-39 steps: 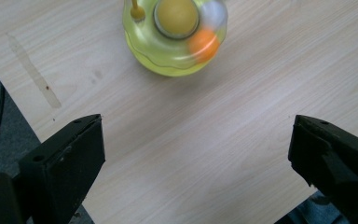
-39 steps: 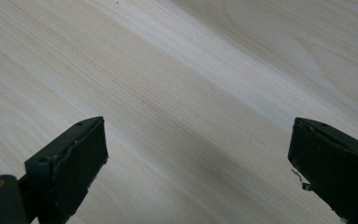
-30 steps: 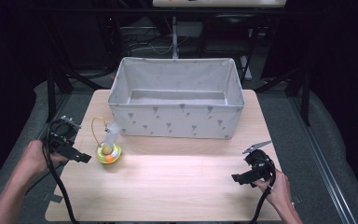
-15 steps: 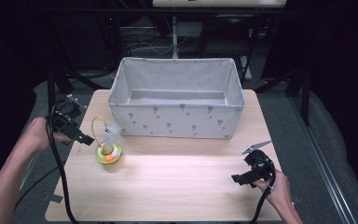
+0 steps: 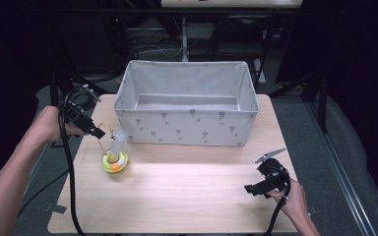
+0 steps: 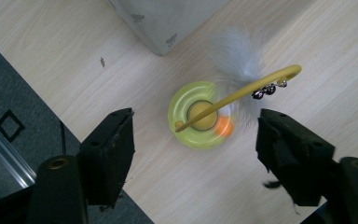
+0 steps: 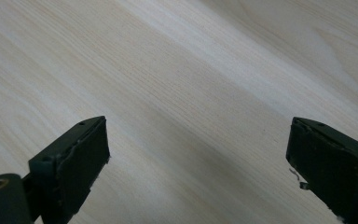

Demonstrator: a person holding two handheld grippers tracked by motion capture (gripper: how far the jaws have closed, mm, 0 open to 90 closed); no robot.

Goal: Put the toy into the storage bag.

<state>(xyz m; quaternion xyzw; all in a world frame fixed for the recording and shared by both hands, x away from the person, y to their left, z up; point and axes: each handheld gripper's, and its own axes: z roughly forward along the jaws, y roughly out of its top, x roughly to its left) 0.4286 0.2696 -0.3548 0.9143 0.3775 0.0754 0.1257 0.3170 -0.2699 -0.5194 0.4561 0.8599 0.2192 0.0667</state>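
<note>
High view over the wooden bench [image 5: 187, 196] catches the work at its opening stage: a yellow-green cat toy [image 5: 114, 161], a ring-shaped track with an orange ball, a curved yellow wand, small bells and a grey feather tuft, stands on the bench just beside the front left corner of the grey fabric storage bin [image 5: 186, 105], which looks empty. The left gripper [image 5: 97, 132] hovers above and to the left of the toy, its jaws having just been closing yet standing well apart, with nothing pinched between them; the left gripper view looks straight down between the two black pads at the toy [image 6: 200, 119], the wand arching toward the feather and bells, neither pad touching any part of it. The right gripper [image 5: 252, 189] waits near the bench's front right edge, well apart from the toy, jaws spread wide over bare wood in the right gripper view. Judging by the layout, the toy seems bound for the bin; the grasp, the lift and the drop all appear yet to be done.
</note>
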